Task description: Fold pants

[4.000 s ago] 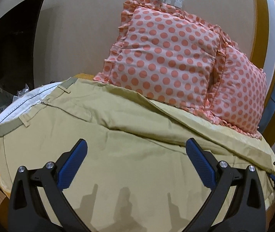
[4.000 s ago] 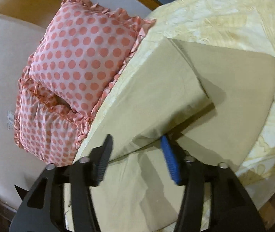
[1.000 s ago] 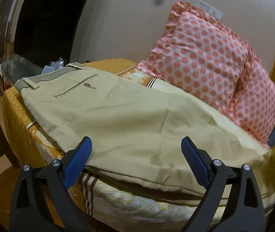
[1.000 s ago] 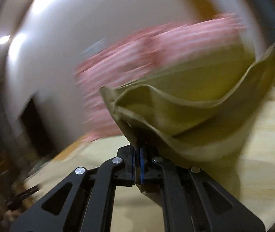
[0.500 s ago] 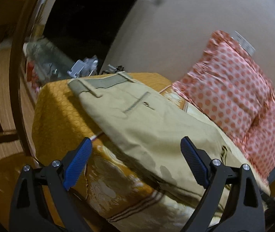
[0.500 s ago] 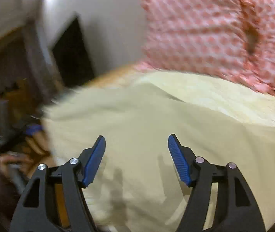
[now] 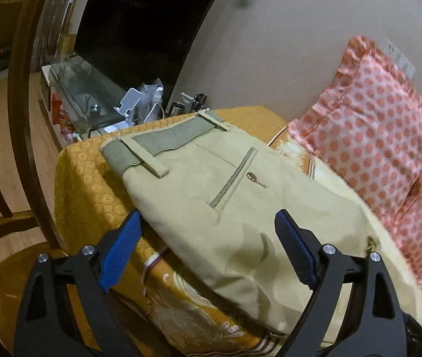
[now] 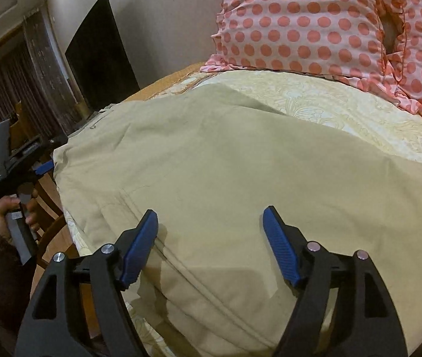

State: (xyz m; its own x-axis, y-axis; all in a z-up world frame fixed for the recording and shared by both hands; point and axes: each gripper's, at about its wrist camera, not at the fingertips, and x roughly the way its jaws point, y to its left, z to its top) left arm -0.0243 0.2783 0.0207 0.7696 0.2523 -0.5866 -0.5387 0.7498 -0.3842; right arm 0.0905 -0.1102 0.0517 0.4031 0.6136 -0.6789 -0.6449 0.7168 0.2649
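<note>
Now the pants (image 7: 228,196) lay folded on the bed (image 7: 86,184), waistband (image 7: 163,142) toward the near corner and back pocket (image 7: 234,178) facing up. We held our left gripper (image 7: 208,247) just off the bed's edge, fingers spread wide with nothing between them. Our right gripper (image 8: 211,244) hung above the tan cloth, likewise spread and gripping nothing. Beyond the pants, polka-dot pillows (image 8: 315,20) leaned against the wall (image 7: 285,44), and a dark screen (image 7: 145,20) stood beside the bed.

Khaki pants (image 7: 226,208), pink polka-dot pillow (image 7: 389,148), mustard patterned bedspread (image 7: 92,193)
</note>
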